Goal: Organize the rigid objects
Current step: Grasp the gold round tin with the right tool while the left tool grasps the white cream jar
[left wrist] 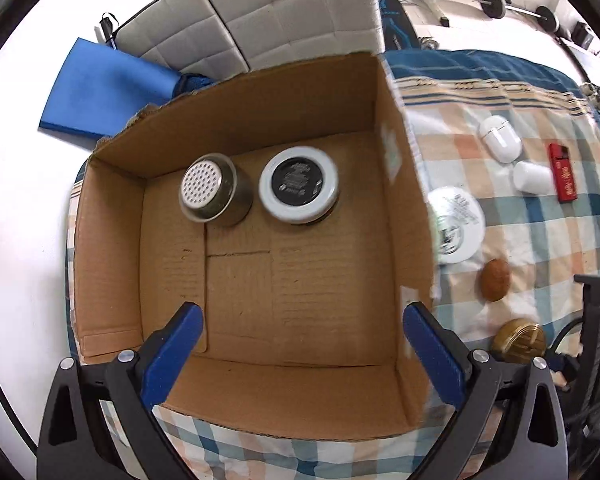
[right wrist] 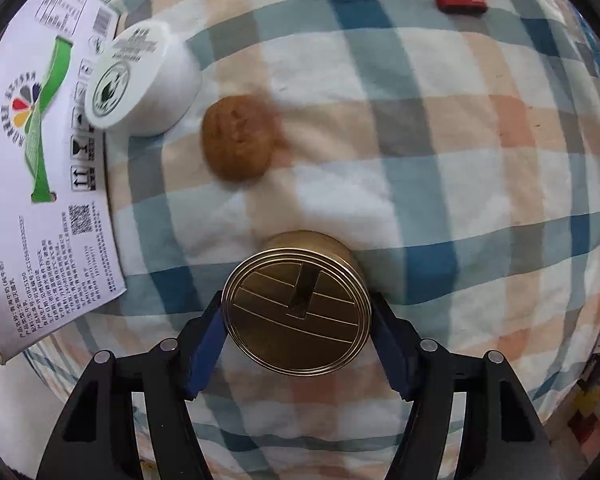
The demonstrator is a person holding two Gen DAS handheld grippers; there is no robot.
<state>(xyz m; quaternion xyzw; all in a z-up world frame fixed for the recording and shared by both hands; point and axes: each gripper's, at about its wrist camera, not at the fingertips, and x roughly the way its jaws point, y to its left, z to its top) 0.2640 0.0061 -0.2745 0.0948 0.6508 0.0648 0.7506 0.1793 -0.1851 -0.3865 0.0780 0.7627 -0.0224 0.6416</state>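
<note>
A cardboard box (left wrist: 404,184) sits on the checked cloth. Inside it stand a metal perforated cup (left wrist: 214,192) and a white-rimmed black jar (left wrist: 298,186). My left gripper (left wrist: 304,340) is open and empty above the box's near part. My right gripper (right wrist: 298,320) is shut on a gold round tin (right wrist: 298,312), its pads against both sides. The tin also shows in the left wrist view (left wrist: 518,340). A brown walnut-like object (right wrist: 238,142) and a white round jar (right wrist: 140,80) lie beyond it.
The box's printed outer wall (right wrist: 40,160) stands at the left of the right wrist view. A red flat case (left wrist: 563,172), a white cylinder (left wrist: 534,178) and a white earbud case (left wrist: 500,138) lie on the cloth (right wrist: 440,160). A blue mat (left wrist: 100,88) lies on the floor.
</note>
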